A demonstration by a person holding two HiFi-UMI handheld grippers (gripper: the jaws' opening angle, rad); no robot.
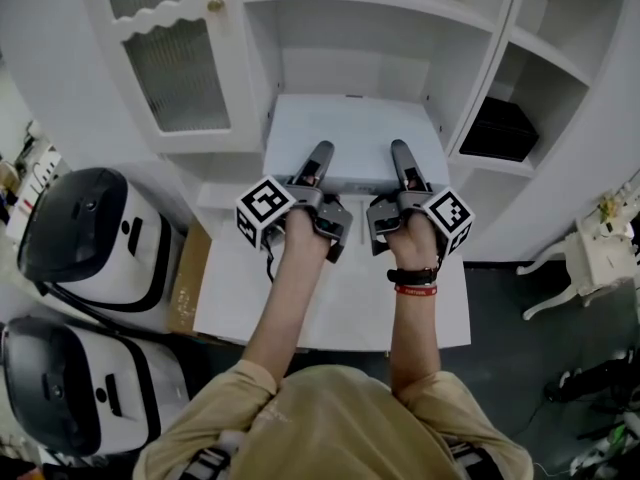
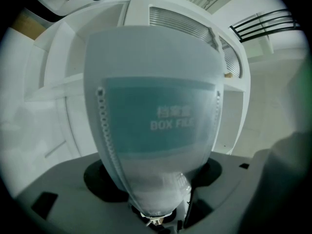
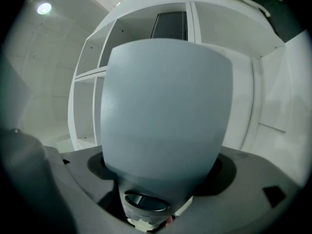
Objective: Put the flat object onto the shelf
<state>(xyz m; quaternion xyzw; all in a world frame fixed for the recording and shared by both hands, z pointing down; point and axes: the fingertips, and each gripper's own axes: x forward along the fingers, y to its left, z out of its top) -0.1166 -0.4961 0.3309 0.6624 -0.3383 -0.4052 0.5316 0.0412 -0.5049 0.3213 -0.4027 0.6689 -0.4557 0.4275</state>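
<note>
Two pairs of jaws are clamping the near edge of the flat grey box file (image 1: 352, 133). The left gripper (image 1: 320, 158) is gripping its left part and the right gripper (image 1: 402, 158) its right part. Each pair is standing wide, with the file filling the gap between them. The file is lying level, and its BOX FILE label is showing in the left gripper view. Its far edge is reaching into the middle compartment of the white shelf unit (image 1: 470, 38), while its near edge is sitting above the white worktop (image 1: 340, 298). Whether it is resting on the shelf cannot be told. A black box (image 1: 500, 128) is sitting in the right compartment. A glazed cabinet door (image 1: 180, 68) is standing at the left.
</note>
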